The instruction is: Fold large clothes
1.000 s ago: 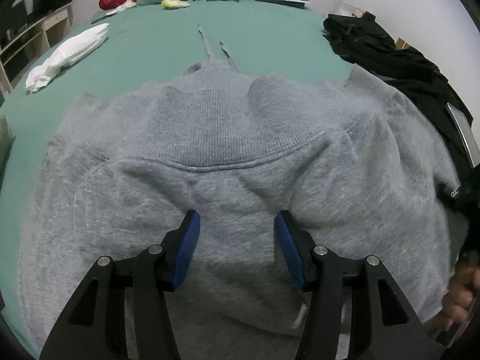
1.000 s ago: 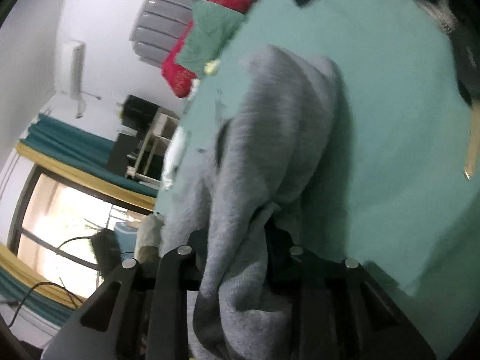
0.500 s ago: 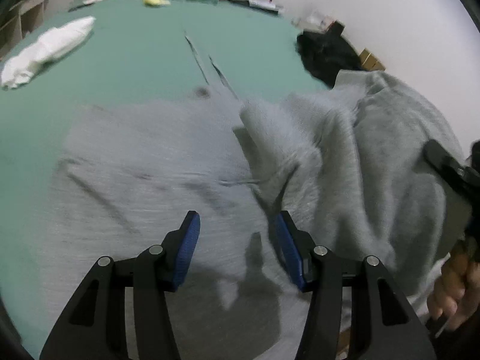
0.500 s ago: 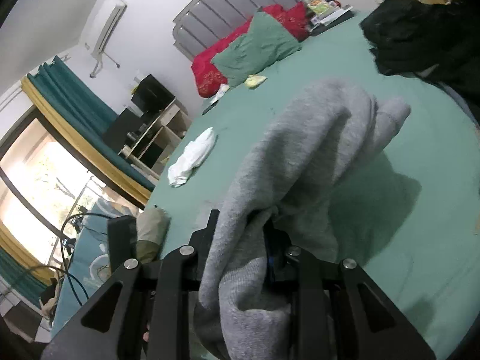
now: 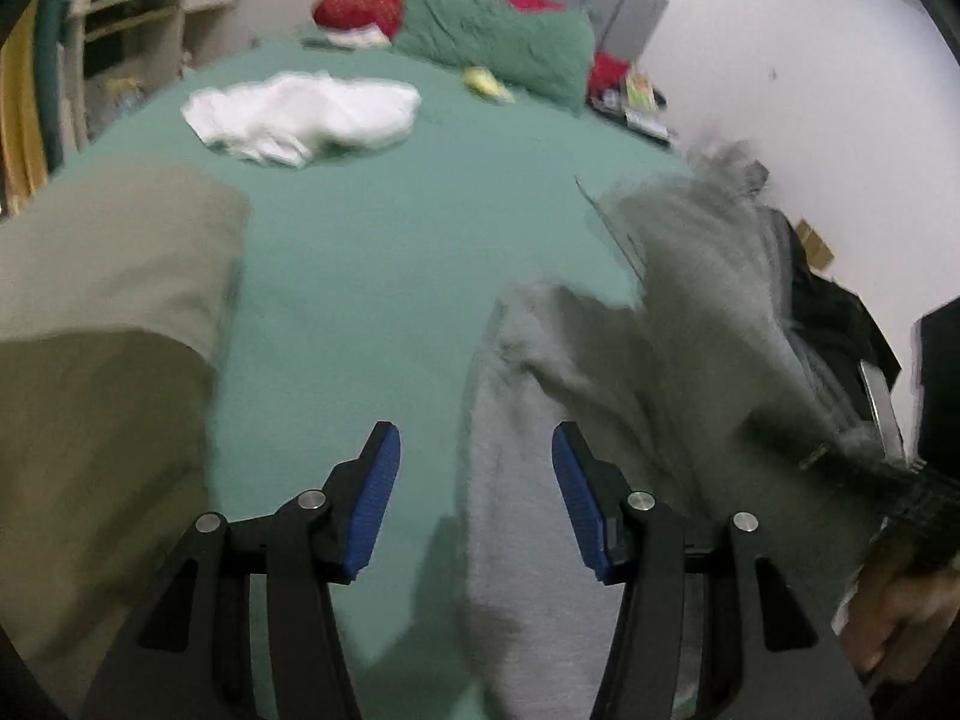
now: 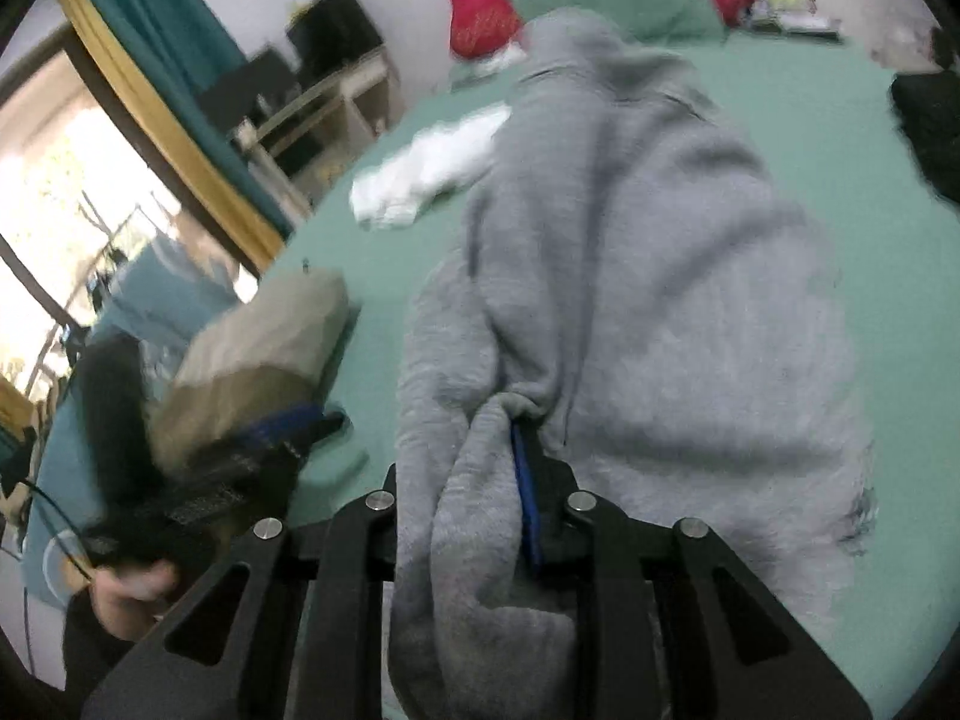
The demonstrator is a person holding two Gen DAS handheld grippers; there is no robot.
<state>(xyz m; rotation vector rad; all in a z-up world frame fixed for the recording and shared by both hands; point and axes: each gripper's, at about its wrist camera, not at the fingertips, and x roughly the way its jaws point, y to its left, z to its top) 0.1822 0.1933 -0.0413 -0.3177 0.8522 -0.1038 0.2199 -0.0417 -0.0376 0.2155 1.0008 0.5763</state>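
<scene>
The grey sweatshirt (image 6: 648, 276) is bunched and half lifted off the green bed (image 6: 870, 138), no longer lying flat. My right gripper (image 6: 474, 468) is shut on a thick fold of it; one blue pad (image 6: 523, 480) shows against the cloth and the other finger is covered. In the left wrist view the sweatshirt (image 5: 648, 396) fills the right side, blurred by motion. My left gripper (image 5: 474, 438) stands open above the bed sheet (image 5: 372, 276) and the sweatshirt's left edge, with nothing between its blue pads. In the right wrist view the left gripper (image 6: 294, 426) shows as a blur at the lower left.
A folded olive garment (image 5: 102, 324) lies at the bed's left side. A white cloth (image 5: 300, 117) lies further up, with red and green pillows (image 5: 492, 42) at the headboard. Black clothes (image 5: 834, 306) are piled at the right edge. A shelf and window are on the left.
Both grippers swung left across the bed. The right one dragged the sweatshirt from spread flat into a raised bunch. The olive garment came into view; the left gripper stayed open.
</scene>
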